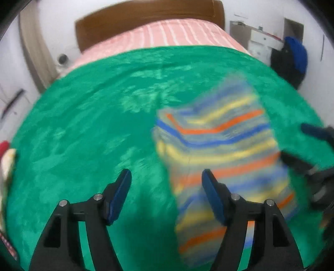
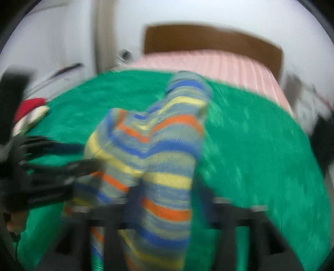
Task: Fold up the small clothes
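A small knit garment (image 1: 219, 141) with blue, yellow, orange and grey stripes lies rumpled on the green blanket (image 1: 83, 125). My left gripper (image 1: 167, 183) stands open at the garment's left edge; its right fingertip overlaps the cloth and its left one is over bare blanket. My right gripper (image 1: 302, 146) comes in from the right edge, at the garment's right side. In the blurred right wrist view the garment (image 2: 150, 146) runs up between the wide-set fingers of my right gripper (image 2: 167, 191), which is open. My left gripper (image 2: 52, 154) reaches in from the left.
The green blanket (image 2: 250, 146) covers a bed with a pink striped sheet (image 1: 167, 33) and a brown headboard (image 1: 146, 14). Red and white clothes (image 1: 6, 154) lie at the blanket's left edge. A dark and blue bundle (image 1: 292, 58) sits beside the bed at the right.
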